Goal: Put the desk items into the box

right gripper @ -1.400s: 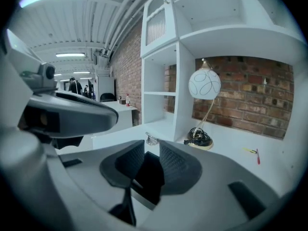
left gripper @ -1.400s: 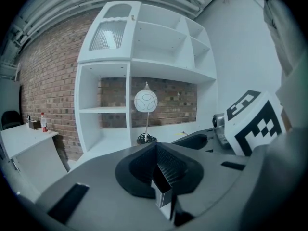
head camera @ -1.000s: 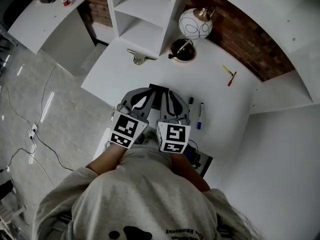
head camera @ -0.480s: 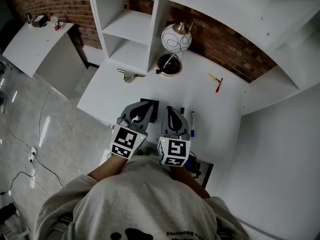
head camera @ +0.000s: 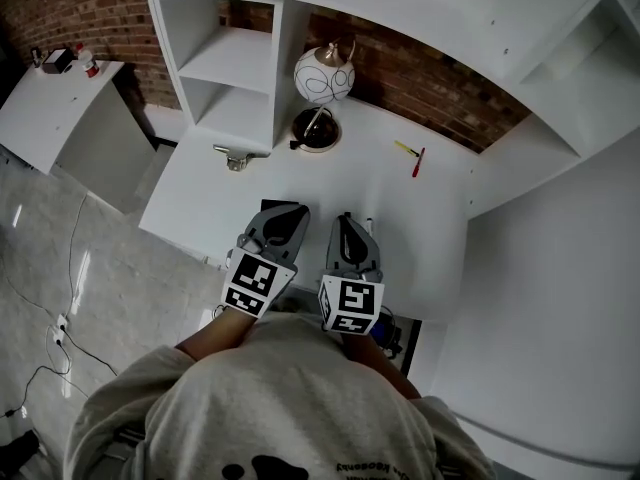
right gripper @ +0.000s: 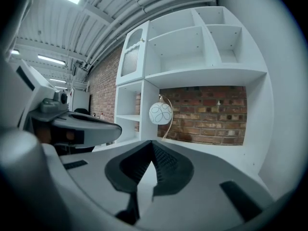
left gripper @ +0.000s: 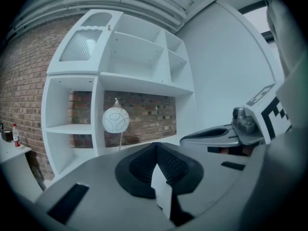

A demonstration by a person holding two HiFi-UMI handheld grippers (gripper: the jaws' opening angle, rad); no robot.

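Lying close together: yellow pen [head camera: 404, 149], red pen [head camera: 418, 163].

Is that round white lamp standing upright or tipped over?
Upright: the lamp has its globe above the dark round base, which rests flat on the desk.

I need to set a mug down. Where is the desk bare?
The desk is bare between the lamp base and the pens, and right of the pens to its edge. Tightest at back left, between lamp base and metal clip.
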